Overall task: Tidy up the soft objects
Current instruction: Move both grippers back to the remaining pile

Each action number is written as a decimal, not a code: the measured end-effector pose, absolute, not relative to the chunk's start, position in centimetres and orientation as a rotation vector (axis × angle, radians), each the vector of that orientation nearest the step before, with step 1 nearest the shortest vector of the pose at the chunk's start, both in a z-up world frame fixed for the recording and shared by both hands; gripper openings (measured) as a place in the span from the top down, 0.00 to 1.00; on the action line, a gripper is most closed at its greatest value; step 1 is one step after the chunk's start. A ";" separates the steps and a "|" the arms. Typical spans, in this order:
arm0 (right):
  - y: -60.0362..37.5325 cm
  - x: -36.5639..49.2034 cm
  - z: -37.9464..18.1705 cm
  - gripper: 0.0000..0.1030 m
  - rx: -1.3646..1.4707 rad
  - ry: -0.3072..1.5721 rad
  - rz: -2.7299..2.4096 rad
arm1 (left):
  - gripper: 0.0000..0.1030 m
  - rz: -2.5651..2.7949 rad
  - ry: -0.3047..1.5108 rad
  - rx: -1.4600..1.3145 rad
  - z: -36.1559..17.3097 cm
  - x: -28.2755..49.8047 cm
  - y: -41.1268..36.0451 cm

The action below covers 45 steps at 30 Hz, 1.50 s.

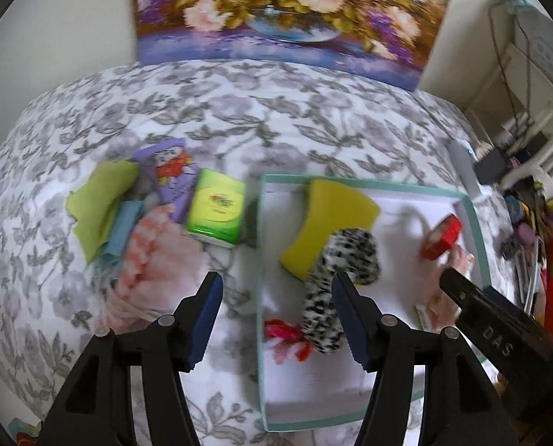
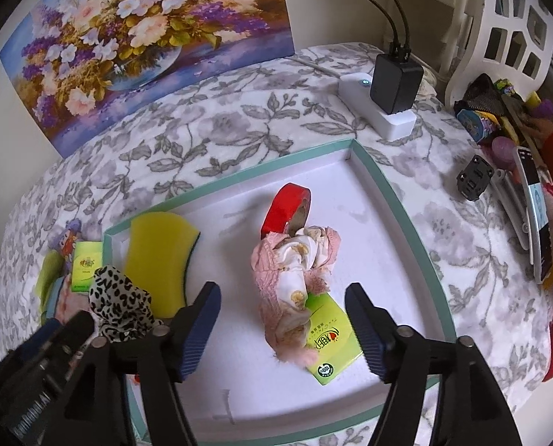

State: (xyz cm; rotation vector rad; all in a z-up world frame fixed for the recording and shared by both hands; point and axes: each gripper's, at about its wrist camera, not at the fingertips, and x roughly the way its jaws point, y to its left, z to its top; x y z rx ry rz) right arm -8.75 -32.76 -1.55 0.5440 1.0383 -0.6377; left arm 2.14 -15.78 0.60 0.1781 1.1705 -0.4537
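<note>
Teal-rimmed and white inside, the shallow cardboard box (image 2: 369,160) sits on the grey floral bedspread (image 1: 239,111) and already holds most of what I have gathered. In it lie the yellow kidney-shaped sponge (image 1: 328,219), the black-and-white leopard-print fabric band (image 1: 336,278), the red roll of tape (image 2: 287,208) standing on edge, the crumpled pink-and-white cloth bundle (image 2: 295,271) touching that roll, the flat green tissue packet (image 2: 328,338) partly under the bundle, and a red-and-pink fluffy piece (image 1: 287,338) near the box's front corner.

My left gripper (image 1: 276,319) hangs over the left wall of the box, released, with nothing between its blue pads; the leopard band lies just beside its right finger. My right gripper (image 2: 280,330) is spread wide too, hovering above the pink bundle and the flat packet without touching either.

Still outside, grouped together on the bedspread left of the box: a lime-green folded cloth (image 1: 102,208), a light blue cloth (image 1: 124,230) under its edge, a purple cartoon-print packet (image 1: 172,178), a green boxed tissue pack (image 1: 217,212) and a pink-and-white fluffy cloth (image 1: 157,256).

By my count 6 things are in and 5 remain, so I judge the job a little past halfway. The left pile is nearest my left gripper, so I reckon that side takes the next pick
</note>
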 end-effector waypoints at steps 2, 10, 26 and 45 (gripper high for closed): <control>-32.6 -8.6 -1.6 0.23 0.533 1.045 -0.637 | 0.18 -0.430 1.171 0.159 0.6 2.6 -15.2; -32.1 -8.3 -1.8 0.00 0.488 1.051 -0.639 | 0.02 -0.310 1.147 0.092 0.8 4.6 -12.4; -29.0 -6.7 -1.4 0.00 0.401 1.053 -0.568 | 0.01 -0.118 1.153 0.035 0.1 8.0 -7.5; -20.7 -1.9 0.9 0.00 0.304 1.015 -0.404 | 0.01 0.014 1.194 -0.019 -0.7 10.2 -2.2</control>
